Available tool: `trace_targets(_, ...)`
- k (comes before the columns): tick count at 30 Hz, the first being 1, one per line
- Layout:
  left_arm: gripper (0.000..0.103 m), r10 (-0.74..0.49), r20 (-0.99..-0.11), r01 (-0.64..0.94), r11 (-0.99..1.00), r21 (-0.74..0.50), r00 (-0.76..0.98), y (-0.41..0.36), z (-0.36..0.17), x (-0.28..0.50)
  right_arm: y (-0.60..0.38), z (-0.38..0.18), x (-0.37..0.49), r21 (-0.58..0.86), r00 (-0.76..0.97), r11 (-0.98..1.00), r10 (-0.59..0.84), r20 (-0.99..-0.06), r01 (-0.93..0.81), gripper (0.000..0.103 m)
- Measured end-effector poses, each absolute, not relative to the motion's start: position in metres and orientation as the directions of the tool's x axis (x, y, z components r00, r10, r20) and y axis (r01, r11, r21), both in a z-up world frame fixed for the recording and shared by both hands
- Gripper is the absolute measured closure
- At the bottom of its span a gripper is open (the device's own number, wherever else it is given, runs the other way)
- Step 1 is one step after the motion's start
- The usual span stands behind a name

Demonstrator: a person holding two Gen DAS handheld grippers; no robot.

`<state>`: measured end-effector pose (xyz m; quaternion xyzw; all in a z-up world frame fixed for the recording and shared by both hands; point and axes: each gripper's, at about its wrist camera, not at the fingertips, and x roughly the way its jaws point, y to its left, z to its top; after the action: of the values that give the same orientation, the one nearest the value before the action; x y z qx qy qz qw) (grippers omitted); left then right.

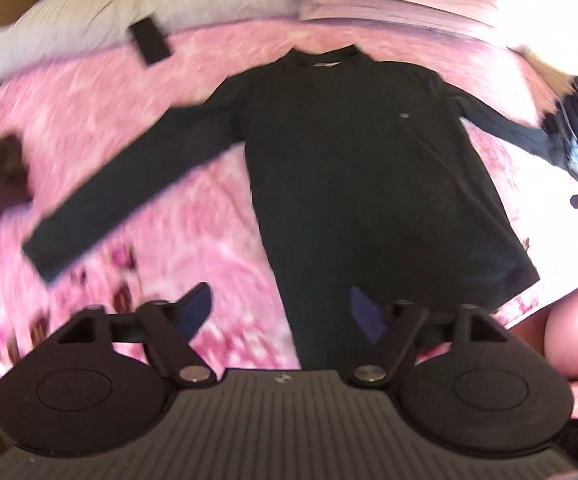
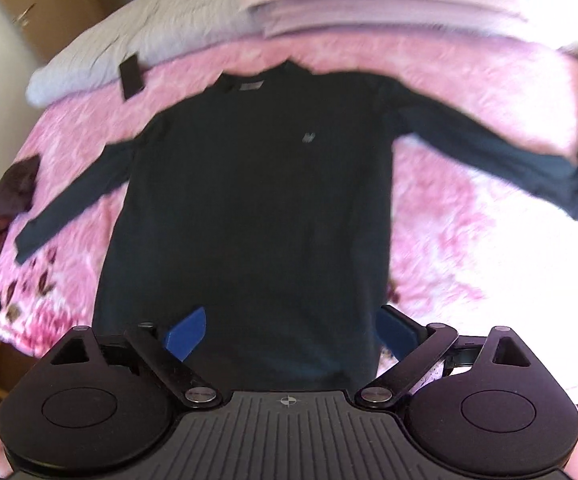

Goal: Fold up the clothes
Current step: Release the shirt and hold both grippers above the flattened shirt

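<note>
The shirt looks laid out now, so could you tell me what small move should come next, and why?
Probably lower the left gripper onto the end of the sleeve on that side and carry it across the body. The shirt lies flat, face up, both sleeves spread wide on the blanket, and both grippers stand open and empty.

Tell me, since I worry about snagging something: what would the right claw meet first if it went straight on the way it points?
Most likely the dark long-sleeved shirt lying flat on the pink bedspread. The right claw is open over the shirt's lower hem, with nothing visible between, though depth is hard to judge.
</note>
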<state>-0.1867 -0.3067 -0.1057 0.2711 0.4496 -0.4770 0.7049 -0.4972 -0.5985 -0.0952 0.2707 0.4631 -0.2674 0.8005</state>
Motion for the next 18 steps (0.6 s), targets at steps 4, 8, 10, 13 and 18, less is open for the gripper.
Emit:
trace_targets(4, 0.016, -0.455, -0.886, 0.975, 0.222, -0.017, 0.088, -0.316, -0.104, -0.155, -0.552, -0.087, -0.483, 0.136, 0.383, 0.601, -0.303, -0.873, 0.787, 0.008)
trace_targets(8, 0.015, -0.479, -0.876, 0.994, 0.108, 0.001, 0.053, -0.298, -0.094, -0.125, -0.499, -0.064, -0.475, 0.122, 0.322, 0.459, -0.386, -0.864, 0.880, 0.008)
trace_targets(10, 0.015, -0.490, -0.871, 0.997, 0.083, 0.001, 0.042, -0.284, -0.088, -0.112, -0.472, -0.056, -0.467, 0.122, 0.303, 0.420, -0.398, -0.866, 0.899, 0.008)
trace_targets(13, 0.015, -0.502, -0.865, 0.997, 0.075, -0.017, 0.023, -0.259, -0.080, -0.095, -0.432, -0.047, -0.445, 0.081, 0.268, 0.436, -0.387, -0.883, 0.896, 0.008)
trace_targets(18, 0.015, -0.487, -0.873, 0.994, 0.101, -0.048, 0.008, -0.229, -0.085, -0.079, -0.387, -0.048, -0.408, 0.023, 0.239, 0.486, -0.388, -0.890, 0.874, 0.008)
